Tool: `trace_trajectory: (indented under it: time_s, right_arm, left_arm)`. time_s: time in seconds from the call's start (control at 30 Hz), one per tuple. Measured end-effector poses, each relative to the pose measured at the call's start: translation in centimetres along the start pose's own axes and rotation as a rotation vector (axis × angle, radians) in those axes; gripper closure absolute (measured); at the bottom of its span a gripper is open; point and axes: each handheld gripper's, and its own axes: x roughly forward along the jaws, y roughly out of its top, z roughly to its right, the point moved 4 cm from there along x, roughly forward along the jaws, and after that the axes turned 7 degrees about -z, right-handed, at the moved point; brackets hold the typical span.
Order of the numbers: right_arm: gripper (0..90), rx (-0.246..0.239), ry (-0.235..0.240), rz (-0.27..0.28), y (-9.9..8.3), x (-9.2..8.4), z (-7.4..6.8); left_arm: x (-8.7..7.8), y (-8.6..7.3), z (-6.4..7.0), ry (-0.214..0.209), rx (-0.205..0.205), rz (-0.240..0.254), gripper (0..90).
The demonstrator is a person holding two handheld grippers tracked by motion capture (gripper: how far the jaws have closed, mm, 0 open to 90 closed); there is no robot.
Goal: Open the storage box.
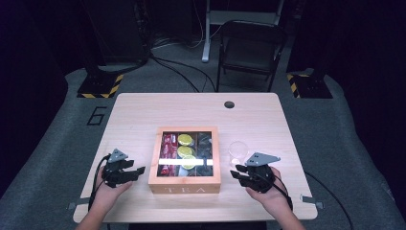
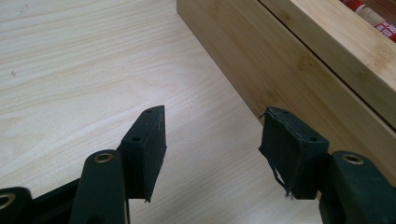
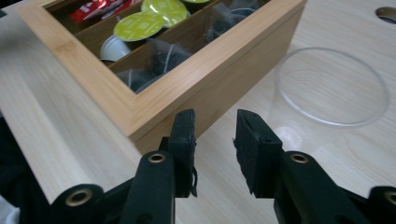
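Tea box, lid shut, front seemingly lettered "TEA"; red sachets' print unreadable.

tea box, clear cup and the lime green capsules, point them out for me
tea box point(image 1: 184, 186), high view, front wall
clear cup point(image 3: 332, 87), right gripper view, rim
lime green capsules point(image 3: 139, 25), right gripper view, foil lid

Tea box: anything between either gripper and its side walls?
Nothing visible. The left gripper faces the tea box wall across bare table; the right gripper sits open at its corner, clear cup off to one side.
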Motion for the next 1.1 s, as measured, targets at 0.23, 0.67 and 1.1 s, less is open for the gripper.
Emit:
trace_trajectory:
  time_s: [0.23,0.67,1.1]
  right_arm:
    - [76.5,-0.07,0.056,-0.015,-0.8,0.8,-2.1]
    - [80.7,-0.112,0.106,-0.057,-1.6,1.7,-3.4]
    - [87.2,-0.126,0.116,-0.076,-1.9,2.3,-3.7]
  left_arm:
    - [0.0,0.0,-0.1,0.001,-0.006,0.001,40.0]
    - [-0.1,0.0,-0.4,-0.001,-0.013,0.008,40.3]
    - [0.0,0.0,-0.4,-0.003,-0.011,0.013,40.8]
